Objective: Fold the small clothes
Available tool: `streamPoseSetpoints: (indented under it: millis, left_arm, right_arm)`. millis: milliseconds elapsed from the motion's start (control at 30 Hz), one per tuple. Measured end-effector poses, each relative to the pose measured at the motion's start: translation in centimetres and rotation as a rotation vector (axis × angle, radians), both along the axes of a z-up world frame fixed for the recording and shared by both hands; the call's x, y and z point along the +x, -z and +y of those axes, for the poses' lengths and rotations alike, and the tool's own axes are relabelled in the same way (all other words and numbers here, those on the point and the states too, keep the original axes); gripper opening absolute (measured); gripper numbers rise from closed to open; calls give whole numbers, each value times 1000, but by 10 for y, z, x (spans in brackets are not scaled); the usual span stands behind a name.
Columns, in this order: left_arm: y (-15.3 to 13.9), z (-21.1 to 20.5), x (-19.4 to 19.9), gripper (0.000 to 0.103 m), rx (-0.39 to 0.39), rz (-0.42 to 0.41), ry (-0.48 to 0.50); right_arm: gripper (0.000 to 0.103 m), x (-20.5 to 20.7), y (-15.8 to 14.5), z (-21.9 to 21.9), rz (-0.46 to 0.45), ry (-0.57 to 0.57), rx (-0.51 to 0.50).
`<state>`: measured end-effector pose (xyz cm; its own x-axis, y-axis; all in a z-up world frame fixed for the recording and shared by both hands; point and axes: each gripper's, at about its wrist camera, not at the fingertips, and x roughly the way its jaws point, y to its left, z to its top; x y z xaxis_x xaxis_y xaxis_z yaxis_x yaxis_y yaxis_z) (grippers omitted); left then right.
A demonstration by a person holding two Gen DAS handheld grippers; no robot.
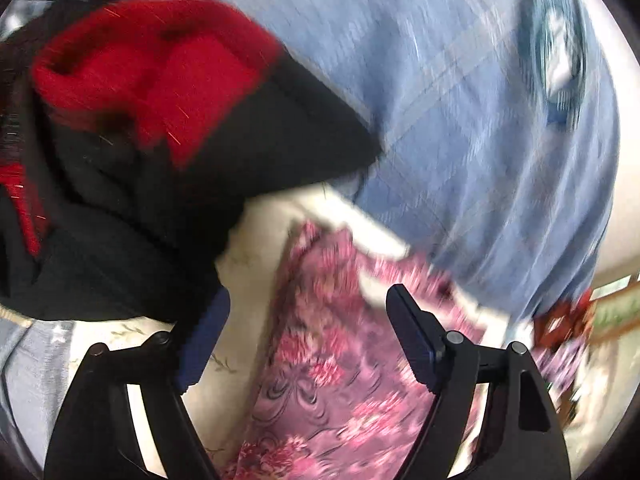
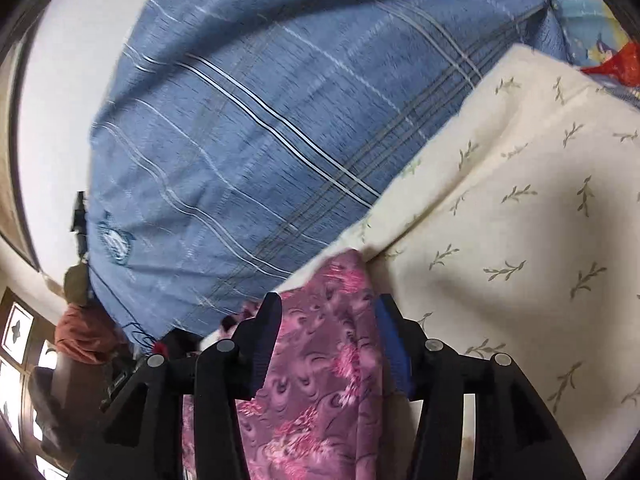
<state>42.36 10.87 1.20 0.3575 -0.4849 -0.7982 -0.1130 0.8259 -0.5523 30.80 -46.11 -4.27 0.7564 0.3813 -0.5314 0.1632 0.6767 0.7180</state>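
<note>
A pink and purple flowered cloth (image 1: 320,360) lies on a cream leaf-print sheet (image 1: 248,216) and runs between the fingers of my left gripper (image 1: 308,312), whose jaws stand wide apart. A black and red garment (image 1: 160,120) hangs over the left finger. In the right wrist view the same flowered cloth (image 2: 320,360) passes between the fingers of my right gripper (image 2: 326,308), which stand close against it on both sides. The left wrist view is blurred.
A big blue striped pillow (image 2: 260,128) leans behind the cloth and also fills the upper right of the left wrist view (image 1: 480,120). The cream sheet (image 2: 520,200) spreads to the right. A white wall (image 2: 60,100) and dark furniture (image 2: 60,400) stand at the left.
</note>
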Motion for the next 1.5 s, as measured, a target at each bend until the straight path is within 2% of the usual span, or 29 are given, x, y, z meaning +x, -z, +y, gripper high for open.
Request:
streamPoseSetpoints:
  millis: [100, 267, 300, 333, 367, 400, 467, 533, 567, 667, 700, 733, 767, 833, 867, 933, 967, 1000, 1100, 1167, 1200, 1233, 1267, 1333, 1367, 1400, 1433, 1467, 1500]
  left_arm:
    - [16, -23, 8, 80, 77, 33, 59]
    - [35, -47, 18, 80, 78, 62, 113]
    - [33, -53, 18, 77, 91, 47, 133]
    - [28, -60, 18, 68, 125, 13, 151]
    - [23, -65, 18, 33, 167, -21, 163]
    - [17, -68, 19, 6, 209, -41, 169]
    - [8, -59, 23, 6, 202, -75, 120]
    - [8, -43, 30, 6, 189, -86, 40]
    - [12, -38, 35, 6, 202, -71, 6]
    - [30, -21, 44, 3, 318, 21, -106]
    - [35, -11, 44, 3, 302, 45, -128]
    - [38, 2, 42, 3, 235, 61, -143]
    - [39, 11, 39, 3, 181, 64, -153]
    - [35, 24, 30, 3, 110, 49, -143]
    - [31, 24, 26, 8, 103, 40, -120]
    - [20, 15, 22, 29, 107, 13, -41]
    - [15, 8, 21, 45, 113, 1, -12]
    - [9, 0, 21, 52, 124, -16, 14]
    - [-6, -31, 27, 62, 172, -71, 93]
    - [-6, -50, 35, 72, 262, -83, 134]
    - [0, -56, 41, 73, 314, -78, 140]
    - [10, -71, 52, 73, 374, -56, 141]
    - [16, -74, 56, 72, 380, -34, 147]
    - [27, -80, 58, 27, 308, -11, 181]
    - [26, -81, 56, 9, 314, -28, 188]
    - [22, -82, 52, 8, 331, -60, 188]
    - [16, -81, 46, 8, 363, -105, 177]
    - [10, -80, 42, 8, 374, -139, 160]
    - [5, -76, 41, 7, 369, -165, 133]
  right_arm:
    - [52, 20, 11, 10, 69, -4, -58]
    - [51, 59, 26, 31, 153, -68, -130]
    - [47, 64, 26, 38, 154, -91, -154]
    - [31, 69, 22, 46, 145, -122, -213]
    - [7, 72, 18, 53, 141, -140, -271]
    - [8, 74, 12, 60, 129, -173, -311]
    - [5, 68, -11, 60, 30, -162, -335]
    - [5, 59, -29, 42, -87, -78, -266]
    - [5, 60, -29, 32, -86, -35, -242]
    - [5, 81, 7, 21, 101, -13, -252]
    - [5, 85, 18, 22, 148, -21, -255]
    - [7, 86, 26, 22, 184, -24, -251]
    - [12, 84, 32, 22, 196, -23, -232]
    - [14, 73, 35, 17, 169, -21, -179]
    - [17, 68, 34, 15, 163, -13, -172]
    - [27, 58, 32, 9, 138, -34, -132]
    - [33, 53, 32, 6, 136, -38, -128]
    - [34, 53, 31, 2, 140, -35, -137]
    - [34, 44, 30, -4, 149, -23, -139]
    - [34, 39, 28, -4, 144, -28, -124]
    - [34, 39, 27, 0, 148, -34, -129]
    - [35, 41, 28, 2, 152, -41, -135]
    - [35, 42, 30, 4, 155, -52, -140]
    - [35, 48, 33, 11, 163, -62, -140]
    - [35, 50, 34, 12, 159, -69, -137]
    - [34, 57, 34, 19, 147, -83, -137]
    - [24, 60, 33, 22, 137, -107, -148]
    - [4, 63, 29, 25, 118, -134, -169]
    - [5, 65, 20, 30, 69, -150, -184]
